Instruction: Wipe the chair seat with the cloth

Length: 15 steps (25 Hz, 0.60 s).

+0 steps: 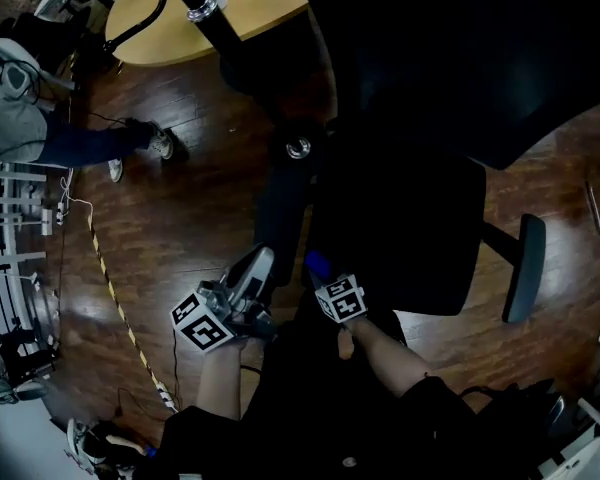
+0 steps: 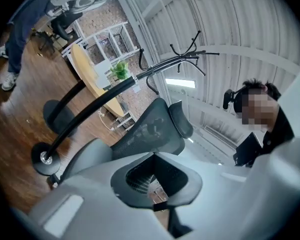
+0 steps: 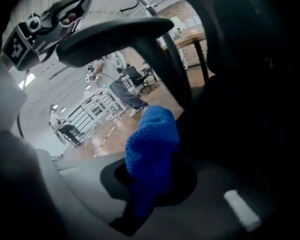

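Observation:
A black office chair stands in front of me, its dark seat point(image 1: 405, 218) just beyond both grippers. My right gripper point(image 1: 320, 271) is shut on a blue fluffy cloth point(image 1: 316, 262) at the seat's near left edge. In the right gripper view the cloth point(image 3: 152, 146) sticks up from between the jaws of that gripper point(image 3: 149, 186), with the chair's left armrest point(image 3: 115, 34) above it and the dark seat point(image 3: 250, 134) to the right. My left gripper point(image 1: 261, 260) hovers beside that armrest point(image 1: 280, 203), jaws together and holding nothing. The left gripper view looks past that gripper point(image 2: 157, 196) at the chair's mesh back point(image 2: 147, 129).
A coat rack pole and round base point(image 1: 298, 148) stand just behind the chair's left side. A round wooden table point(image 1: 195, 23) is further back. A person's legs point(image 1: 80, 146) are at the left. Striped tape point(image 1: 110, 293) runs across the wooden floor. The right armrest point(image 1: 525, 268) juts out.

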Tool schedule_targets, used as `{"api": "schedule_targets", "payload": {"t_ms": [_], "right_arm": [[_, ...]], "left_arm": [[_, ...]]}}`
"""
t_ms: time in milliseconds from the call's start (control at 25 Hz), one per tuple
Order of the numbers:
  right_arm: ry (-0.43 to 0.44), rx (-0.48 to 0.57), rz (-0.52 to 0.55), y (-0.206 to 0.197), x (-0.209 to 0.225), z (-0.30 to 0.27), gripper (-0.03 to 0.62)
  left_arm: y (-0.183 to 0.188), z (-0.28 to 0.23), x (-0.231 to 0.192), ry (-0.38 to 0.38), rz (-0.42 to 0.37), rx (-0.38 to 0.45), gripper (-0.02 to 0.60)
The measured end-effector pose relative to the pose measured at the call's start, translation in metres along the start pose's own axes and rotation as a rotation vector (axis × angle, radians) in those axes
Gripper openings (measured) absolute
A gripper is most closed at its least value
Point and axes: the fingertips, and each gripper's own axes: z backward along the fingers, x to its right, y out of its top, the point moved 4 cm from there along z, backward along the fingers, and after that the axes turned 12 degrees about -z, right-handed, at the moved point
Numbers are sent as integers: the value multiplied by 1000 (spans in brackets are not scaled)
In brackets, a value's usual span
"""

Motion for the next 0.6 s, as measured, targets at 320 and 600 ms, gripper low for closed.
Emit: {"api": "schedule_targets", "payload": {"t_ms": [320, 600], "right_arm": [[15, 26, 79, -13, -10, -8, 35], [-151, 88, -66, -40, 45, 36, 35]], "left_arm": [[-4, 18, -11, 7, 6, 8, -8], [-16, -20, 12, -118, 0, -71, -9]]}}
